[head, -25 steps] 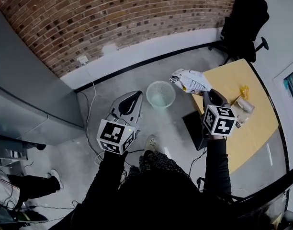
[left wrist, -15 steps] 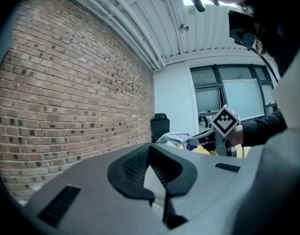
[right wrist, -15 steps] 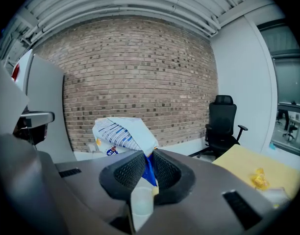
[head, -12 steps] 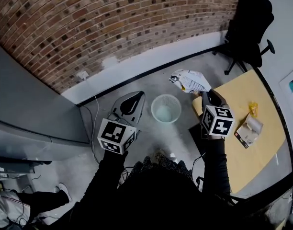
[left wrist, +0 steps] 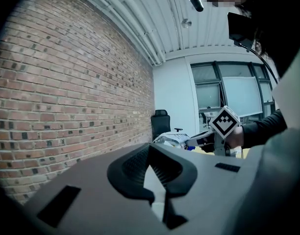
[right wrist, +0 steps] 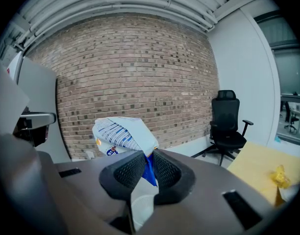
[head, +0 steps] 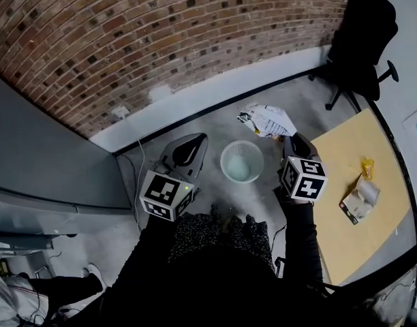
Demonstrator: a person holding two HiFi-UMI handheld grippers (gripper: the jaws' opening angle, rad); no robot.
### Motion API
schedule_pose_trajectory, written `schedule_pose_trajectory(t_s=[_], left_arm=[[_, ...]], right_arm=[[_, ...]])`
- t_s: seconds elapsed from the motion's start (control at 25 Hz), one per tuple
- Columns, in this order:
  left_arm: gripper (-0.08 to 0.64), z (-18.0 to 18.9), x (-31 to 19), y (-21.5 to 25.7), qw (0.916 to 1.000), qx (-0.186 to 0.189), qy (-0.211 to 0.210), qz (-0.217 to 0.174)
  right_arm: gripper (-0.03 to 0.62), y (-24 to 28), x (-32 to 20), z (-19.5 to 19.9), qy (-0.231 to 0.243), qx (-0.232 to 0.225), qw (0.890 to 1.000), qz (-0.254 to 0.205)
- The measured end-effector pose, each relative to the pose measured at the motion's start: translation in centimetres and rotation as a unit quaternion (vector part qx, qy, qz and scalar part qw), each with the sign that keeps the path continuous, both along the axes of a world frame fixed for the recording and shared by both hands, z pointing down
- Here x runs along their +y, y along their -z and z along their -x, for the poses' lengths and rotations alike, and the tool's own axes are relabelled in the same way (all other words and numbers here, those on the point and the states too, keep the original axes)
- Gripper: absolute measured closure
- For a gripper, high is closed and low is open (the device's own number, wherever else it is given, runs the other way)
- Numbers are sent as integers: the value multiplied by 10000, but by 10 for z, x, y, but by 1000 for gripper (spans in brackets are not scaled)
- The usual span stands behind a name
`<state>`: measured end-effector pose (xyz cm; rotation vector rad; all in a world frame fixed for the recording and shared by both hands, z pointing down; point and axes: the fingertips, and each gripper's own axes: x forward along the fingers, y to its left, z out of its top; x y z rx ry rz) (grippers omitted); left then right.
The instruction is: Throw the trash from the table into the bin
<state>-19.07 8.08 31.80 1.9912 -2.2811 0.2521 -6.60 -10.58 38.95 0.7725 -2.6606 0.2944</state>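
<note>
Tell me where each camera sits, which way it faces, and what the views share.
Head view: on the person's head, looking steeply down at the bin and table; left gripper, right gripper and both sleeves show.
Left gripper view: on the left gripper, looking along its shut, empty fingers beside the brick wall; the right gripper and its hand show.
Right gripper view: on the right gripper, facing the brick wall; its fingers pinch a crumpled bag.
Shared: all three show the bag and the office chair.
</note>
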Motion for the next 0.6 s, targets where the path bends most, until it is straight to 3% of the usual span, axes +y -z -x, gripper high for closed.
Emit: schedule_pose_trajectory(t_s=[0.32, 0.6], left_arm=[[563, 23, -32, -21, 9981, 147, -570, 187], [563, 39, -72, -47, 9923, 337, -1186, -90]], right_arm=[[536, -27, -9, 14, -511, 228, 9982, 217], [536, -51, -18, 33, -906, 184, 9953, 279]])
